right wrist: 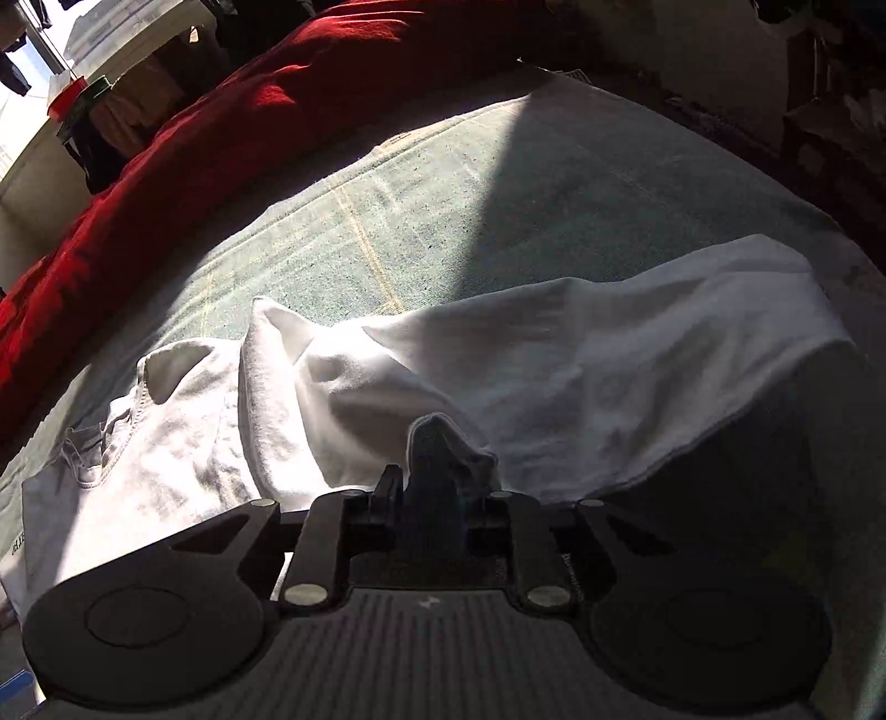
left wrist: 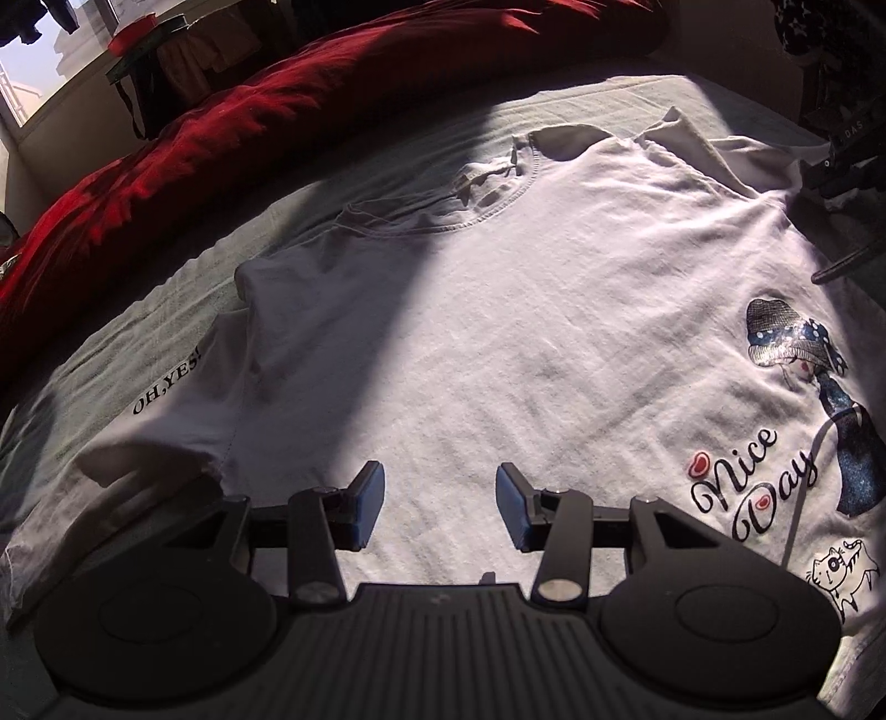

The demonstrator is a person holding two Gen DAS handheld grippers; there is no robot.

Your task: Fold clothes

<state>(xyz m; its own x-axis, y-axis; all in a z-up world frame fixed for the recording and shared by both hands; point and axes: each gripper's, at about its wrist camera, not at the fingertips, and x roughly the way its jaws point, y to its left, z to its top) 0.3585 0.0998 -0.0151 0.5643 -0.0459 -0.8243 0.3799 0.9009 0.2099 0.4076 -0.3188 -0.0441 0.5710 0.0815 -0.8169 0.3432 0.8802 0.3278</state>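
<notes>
A white T-shirt (left wrist: pixel 498 310) lies spread on the bed with its neckline away from me. It has a "Nice Day" print (left wrist: pixel 753 476) on the right and "OH,YES!" on the left sleeve (left wrist: pixel 166 393). My left gripper (left wrist: pixel 440 504) hovers just over the shirt's lower middle, open, with nothing between its blue pads. In the right wrist view the shirt's sleeve and shoulder (right wrist: pixel 554 365) rise in a lifted fold. My right gripper (right wrist: pixel 437 471) is shut on a bunched pinch of this white cloth, which wraps over its fingers.
The shirt rests on a grey-green bed cover (right wrist: pixel 387 210). A red duvet (left wrist: pixel 221 144) lies heaped along the far side. A small table with a red box (left wrist: pixel 133 39) stands by the window. A dark device (left wrist: pixel 841 160) sits at the right edge.
</notes>
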